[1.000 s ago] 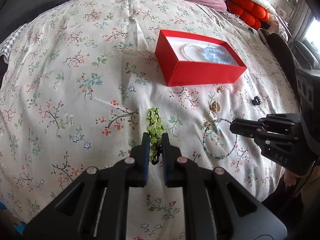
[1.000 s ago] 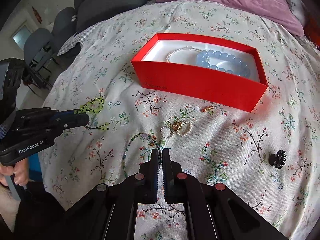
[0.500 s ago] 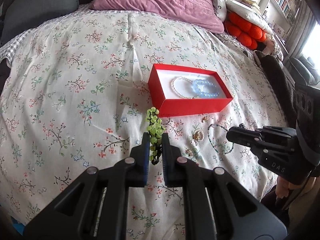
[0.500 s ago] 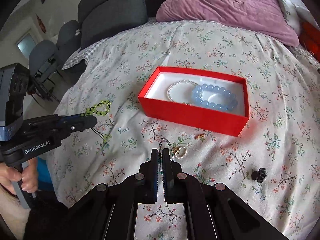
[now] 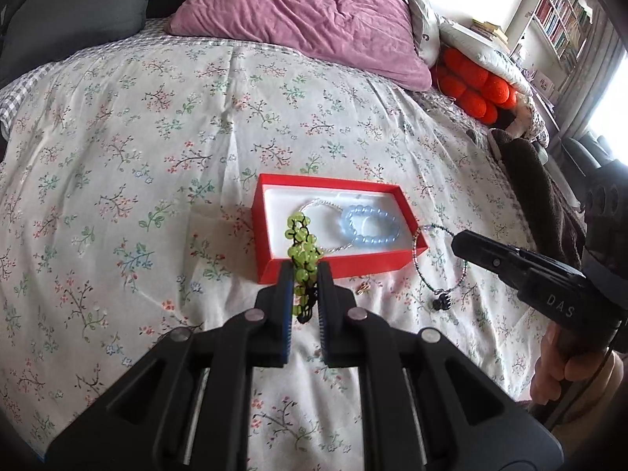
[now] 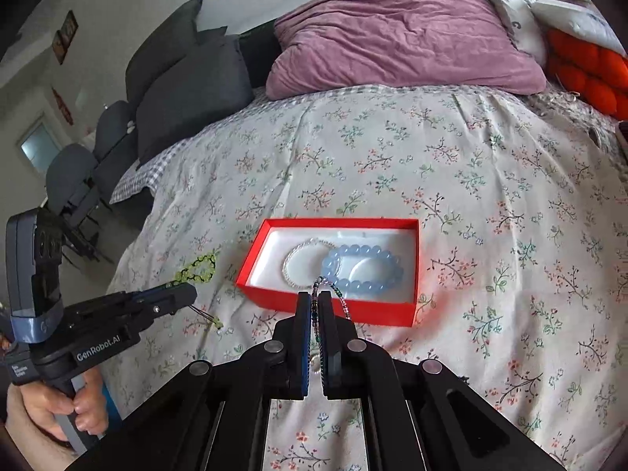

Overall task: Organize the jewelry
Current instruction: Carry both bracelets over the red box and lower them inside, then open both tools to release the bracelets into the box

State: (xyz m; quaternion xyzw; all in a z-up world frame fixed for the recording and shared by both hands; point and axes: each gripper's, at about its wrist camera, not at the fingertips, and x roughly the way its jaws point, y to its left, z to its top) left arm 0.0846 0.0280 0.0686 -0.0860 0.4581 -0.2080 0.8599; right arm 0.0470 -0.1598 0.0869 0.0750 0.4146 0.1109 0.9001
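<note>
My left gripper [image 5: 305,274] is shut on a green bead bracelet [image 5: 300,241], which hangs clear of the floral bedspread in front of the red box [image 5: 333,265]. In the box's white interior lie a blue bead bracelet [image 5: 371,227] and a pearl bracelet [image 5: 314,206]. My right gripper [image 6: 314,300] is shut on a thin multicoloured bead strand [image 6: 341,302], just before the red box [image 6: 333,312]. The left wrist view has the right gripper [image 5: 459,241] to the box's right, the strand [image 5: 416,251] dangling in a loop from it. The left gripper [image 6: 184,294] and green bracelet [image 6: 198,269] appear left of the box.
A small black claw clip [image 5: 441,303] and a gold piece [image 5: 365,286] lie on the bedspread near the box. A purple pillow [image 6: 400,35] and an orange cushion [image 5: 479,90] sit at the head of the bed. Grey cushions [image 6: 184,90] and the bed's edge are at left.
Both grippers have risen off the bedspread, each lifting its piece with it. The green bracelet and the thin strand left the cloth and now hang near the red box.
</note>
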